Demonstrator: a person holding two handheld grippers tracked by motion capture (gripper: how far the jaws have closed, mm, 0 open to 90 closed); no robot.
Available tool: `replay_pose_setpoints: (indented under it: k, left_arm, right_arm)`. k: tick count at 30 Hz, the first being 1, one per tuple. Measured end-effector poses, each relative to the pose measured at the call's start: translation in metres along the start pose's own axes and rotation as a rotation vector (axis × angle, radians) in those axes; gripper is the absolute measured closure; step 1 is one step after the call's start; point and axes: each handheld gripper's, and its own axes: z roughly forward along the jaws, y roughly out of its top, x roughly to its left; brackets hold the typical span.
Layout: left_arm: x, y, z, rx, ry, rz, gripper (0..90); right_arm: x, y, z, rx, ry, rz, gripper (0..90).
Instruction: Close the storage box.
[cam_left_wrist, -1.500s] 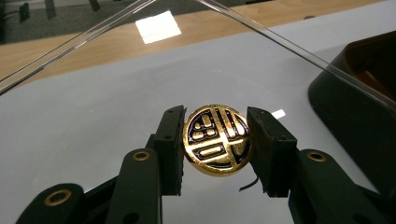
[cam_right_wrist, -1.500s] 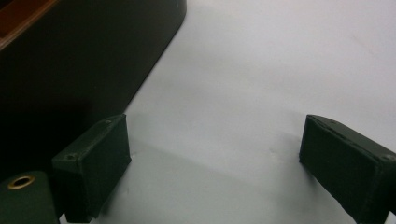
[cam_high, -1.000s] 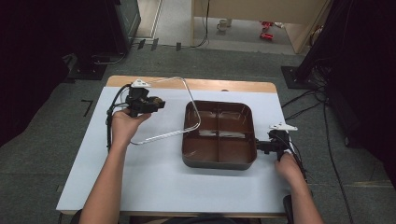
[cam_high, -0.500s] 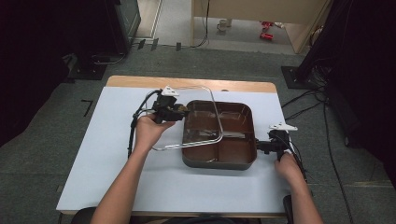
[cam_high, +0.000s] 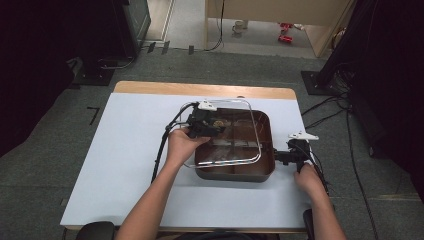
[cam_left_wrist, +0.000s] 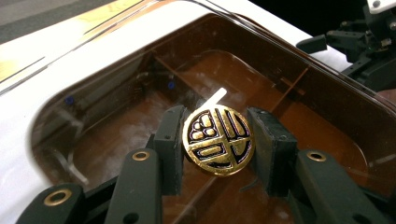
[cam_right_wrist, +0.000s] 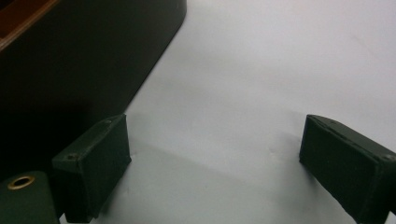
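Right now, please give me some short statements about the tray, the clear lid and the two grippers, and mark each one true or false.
1. The left gripper holds the clear lid by its gold round sticker. True.
2. The lid is fully beside the brown tray, on the table. False: it is over the tray.
3. The right gripper clamps the tray's wall. False: its fingers are open beside the tray.
4. The tray has dividers inside. True.

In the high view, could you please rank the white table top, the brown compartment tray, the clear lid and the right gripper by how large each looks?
1. White table top.
2 and 3. Brown compartment tray and clear lid: too alike to rank; the raised lid sits nearer the camera.
4. Right gripper, the smallest.
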Motion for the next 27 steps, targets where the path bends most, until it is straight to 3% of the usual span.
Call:
replay_pose_setpoints:
  k: [5,12,16,21,27]
  left_arm:
    - [-0.015,0.003,0.018,0.033,-0.021,0.03,59.1]
    - [-0.023,0.004,0.033,0.044,-0.033,0.027,59.1]
    - [-0.03,0.005,0.04,0.058,-0.028,0.057,59.1]
    - [-0.031,0.007,0.046,0.07,-0.038,0.077,59.1]
    - [-0.03,0.007,0.047,0.068,-0.055,0.071,59.0]
  right_arm:
    - [0.0,0.0,0.0,-0.001,0.0,-0.001,8.2]
    - [0.0,0.0,0.0,0.0,0.0,-0.001,8.2]
    - [0.0,0.0,0.0,0.0,0.0,-0.001,8.2]
    - [0.0,0.0,0.0,0.0,0.0,-0.002,8.2]
    - [0.0,0.0,0.0,0.0,0.0,-0.003,8.2]
